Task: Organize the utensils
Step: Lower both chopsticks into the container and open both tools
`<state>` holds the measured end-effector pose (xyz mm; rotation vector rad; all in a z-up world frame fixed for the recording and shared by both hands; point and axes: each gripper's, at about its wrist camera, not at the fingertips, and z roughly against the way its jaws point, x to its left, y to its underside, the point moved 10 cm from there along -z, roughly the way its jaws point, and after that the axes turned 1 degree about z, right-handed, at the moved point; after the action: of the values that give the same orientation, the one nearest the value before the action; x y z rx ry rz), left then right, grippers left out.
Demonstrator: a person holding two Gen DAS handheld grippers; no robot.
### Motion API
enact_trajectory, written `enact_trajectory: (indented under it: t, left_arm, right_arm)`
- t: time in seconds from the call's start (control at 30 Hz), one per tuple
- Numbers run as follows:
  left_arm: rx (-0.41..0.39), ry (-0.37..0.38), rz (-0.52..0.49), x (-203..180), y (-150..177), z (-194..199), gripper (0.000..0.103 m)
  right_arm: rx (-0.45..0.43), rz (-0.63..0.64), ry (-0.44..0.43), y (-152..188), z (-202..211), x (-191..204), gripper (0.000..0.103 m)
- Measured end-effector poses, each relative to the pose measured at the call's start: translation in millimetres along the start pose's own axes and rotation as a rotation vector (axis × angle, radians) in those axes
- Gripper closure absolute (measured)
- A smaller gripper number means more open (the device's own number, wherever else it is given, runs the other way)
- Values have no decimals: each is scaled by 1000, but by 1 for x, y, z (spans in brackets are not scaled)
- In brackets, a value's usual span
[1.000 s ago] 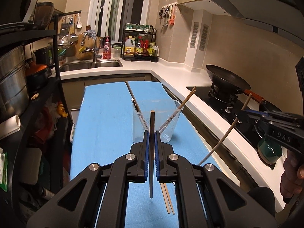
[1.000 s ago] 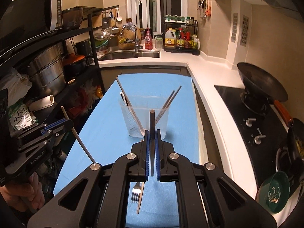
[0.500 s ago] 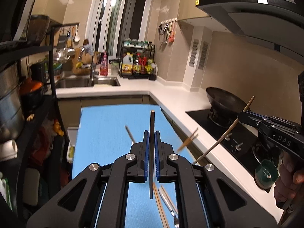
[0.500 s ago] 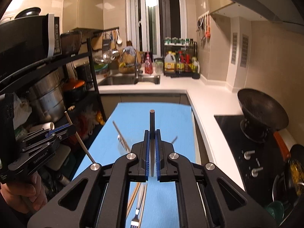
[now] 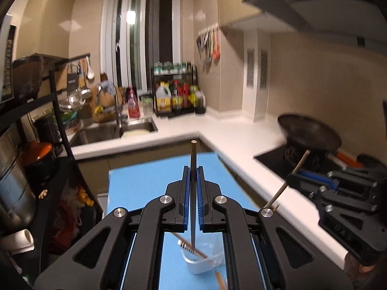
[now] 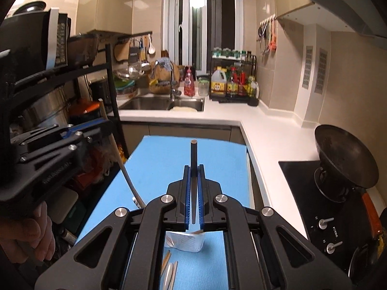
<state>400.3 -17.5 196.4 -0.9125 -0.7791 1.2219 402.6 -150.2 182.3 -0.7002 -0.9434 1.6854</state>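
Below both tools, on the blue table (image 5: 145, 186), sits the clear cup (image 5: 205, 263). Left tool (image 5: 193, 176) pinches a chopstick (image 5: 192, 193) upright; right tool (image 6: 193, 176) pinches another chopstick (image 6: 193, 159). Risk: both tips descending together could clash or tip the cup (light, probably plastic), scattering utensils already inside.

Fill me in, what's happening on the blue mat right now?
A person is sorting utensils with two handheld grippers. The left gripper is shut on a chopstick, held upright above the clear cup, which already holds utensils. The right gripper is shut on its own chopstick, also raised over the blue mat. More utensils lie loose on the mat near the cup. Neither held chopstick is in the cup yet.
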Motion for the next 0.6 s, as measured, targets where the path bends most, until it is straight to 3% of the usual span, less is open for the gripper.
enact_trajectory:
  t: [0.27,0.33,0.4,0.43,0.6]
  left_arm:
    - [203,-21,-51,-2,60,-61,97]
    - [234,5,-29,-3,67,-66,96]
    - [230,49,21,-3,65,-62,87]
    - [216,63,42,-2,62,-57,78]
    - [124,72,90,6,47,-17,77]
  right_arm:
    - [99,-2,9,29,-36,-2,97]
    - [126,-26,9,32,-40,-7,88]
    - [121,-45,19,32,-37,-14,70]
    - [110,-48,24,30,-32,-16,70]
    - [42,-54,12,23,6,-17,70]
